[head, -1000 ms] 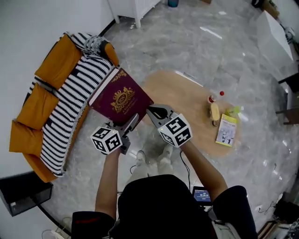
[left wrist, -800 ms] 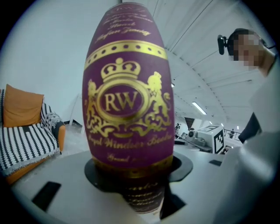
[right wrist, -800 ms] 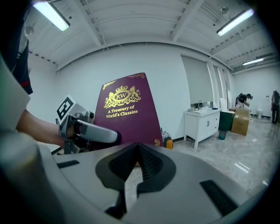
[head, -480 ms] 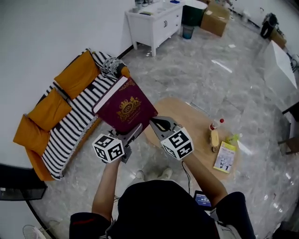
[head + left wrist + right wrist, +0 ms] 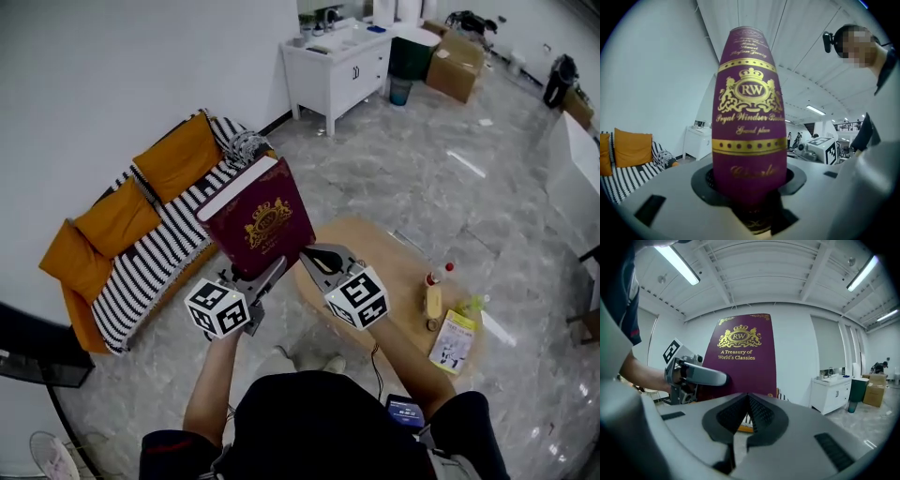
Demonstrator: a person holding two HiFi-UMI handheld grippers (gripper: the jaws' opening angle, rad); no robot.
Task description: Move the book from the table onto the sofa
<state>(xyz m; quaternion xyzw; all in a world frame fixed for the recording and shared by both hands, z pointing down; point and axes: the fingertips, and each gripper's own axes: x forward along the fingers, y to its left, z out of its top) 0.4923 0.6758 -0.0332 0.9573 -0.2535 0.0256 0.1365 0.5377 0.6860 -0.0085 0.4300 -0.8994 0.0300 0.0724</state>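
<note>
Briefly: striped sofa [image 5: 141, 253] with orange cushions along the wall at left, no book on it yet. Round wooden desk [image 5: 394, 272] down right of the grippers, book already off it.

Maroon book [image 5: 262, 220] up in the air between desk and sofa. Stands nearly upright, cover toward the head view, white page edge along the upper left. Gripped at the bottom edge only, so judged kept upright to hold its weight over the grip and stop it levering out.

Left gripper [image 5: 267, 274] under the book, fingers pinching its lower edge, cover filling the left gripper view. Right gripper [image 5: 305, 253] just beside the book's lower right corner, fingers pressed together on nothing. Possibly propping that corner, contact not clear from either view.

Carry stage, judged roughly midway; set-down on the sofa not yet done.

Left behind at the desk's far side: small bottle [image 5: 434, 278] and yellow leaflet [image 5: 455, 339].

Gold print on the cover: crown crest with "RW", under it "A Treasury of World's Classics".
</note>
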